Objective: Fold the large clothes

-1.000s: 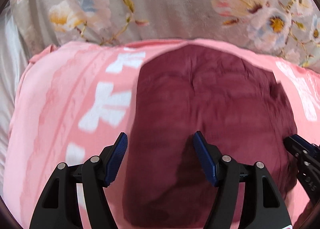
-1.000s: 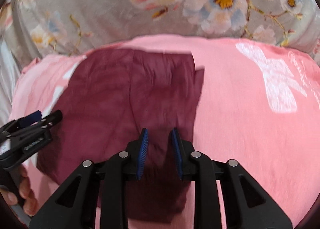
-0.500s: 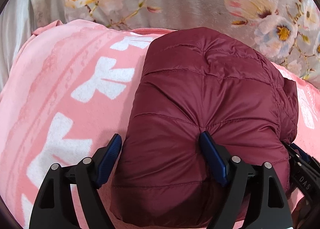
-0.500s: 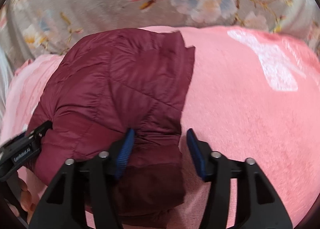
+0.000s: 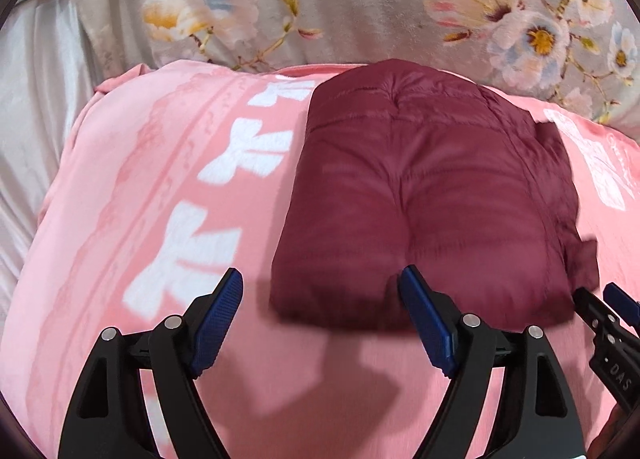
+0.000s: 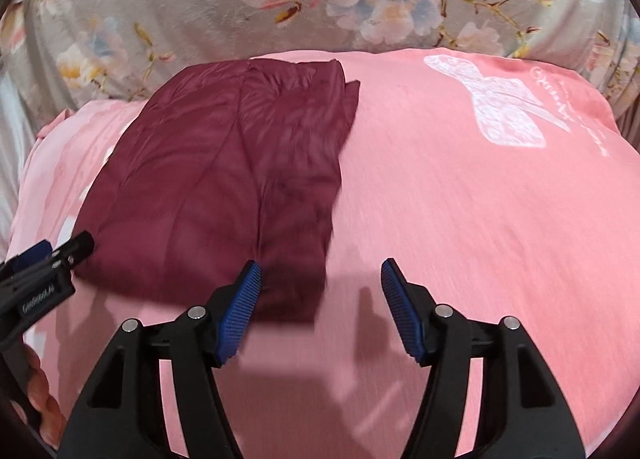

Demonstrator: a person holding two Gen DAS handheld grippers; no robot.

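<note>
Maroon jacket (image 5: 424, 195) folded, compact, frame centre on pink blanket (image 5: 160, 187). Left gripper (image 5: 320, 323) and right gripper (image 6: 320, 311): 2 tongs spread wide, holding nothing, poised over near hem, likely ready to flatten bundle.

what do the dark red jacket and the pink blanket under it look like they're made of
The jacket looks like thin, smooth synthetic shell over soft padding: stitched lines divide it into puffy sections with a faint sheen. The blanket looks like soft matte fleece or plush, going by its fuzzy, slightly streaked nap and white printed bows; the exact fibre cannot be told.
</note>
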